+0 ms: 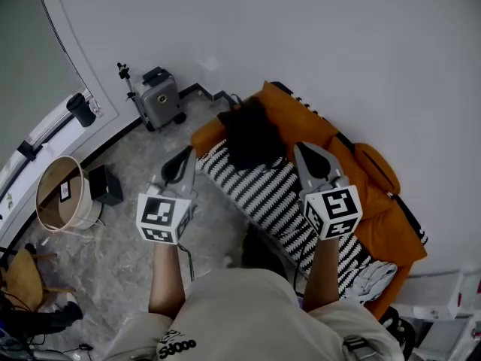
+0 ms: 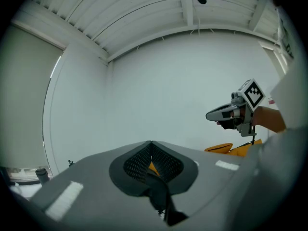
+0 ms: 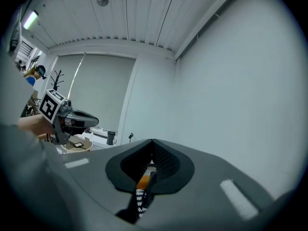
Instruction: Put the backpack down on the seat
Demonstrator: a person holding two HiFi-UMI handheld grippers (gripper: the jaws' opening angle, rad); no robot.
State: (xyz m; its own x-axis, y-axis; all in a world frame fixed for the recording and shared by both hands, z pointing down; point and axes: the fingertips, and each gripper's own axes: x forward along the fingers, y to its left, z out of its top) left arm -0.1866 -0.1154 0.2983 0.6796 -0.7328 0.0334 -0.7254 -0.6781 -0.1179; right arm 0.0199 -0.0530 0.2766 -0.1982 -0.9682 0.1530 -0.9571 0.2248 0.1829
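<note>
The person's pale beige cloth shirt (image 1: 240,307) is closest, at the bottom of the head view. Two arms reach out from it. Each hand holds a grey plastic tool with a black-and-white marker cube on it. The left gripper (image 1: 179,168) has its two pointed jaws pressed together, with nothing in them. The right gripper (image 1: 314,162) is the same: jaws together, nothing held. The pads inside the jaws look dark and bumpy, like a net.

The soft black backpack (image 1: 250,135) lies on the seat (image 1: 391,228), a puffy orange sofa, near its far end. The bag looks floppy and lumpy, like cloth. It rests partly on a black-and-white zigzag blanket (image 1: 263,190) that covers the middle of the sofa and looks woven. Both tools are in the air on the near side of the bag and do not touch it.

So the job looks done: the bag is down on the seat and nothing holds it. Nothing seems left to do but step away.

The floor (image 1: 128,239) is grey and speckled like stone. On it stand a round tan bucket (image 1: 64,194), a small black box (image 1: 105,185) and a grey boxy machine (image 1: 159,98). The wall (image 1: 301,28) is plain, smooth and white.
</note>
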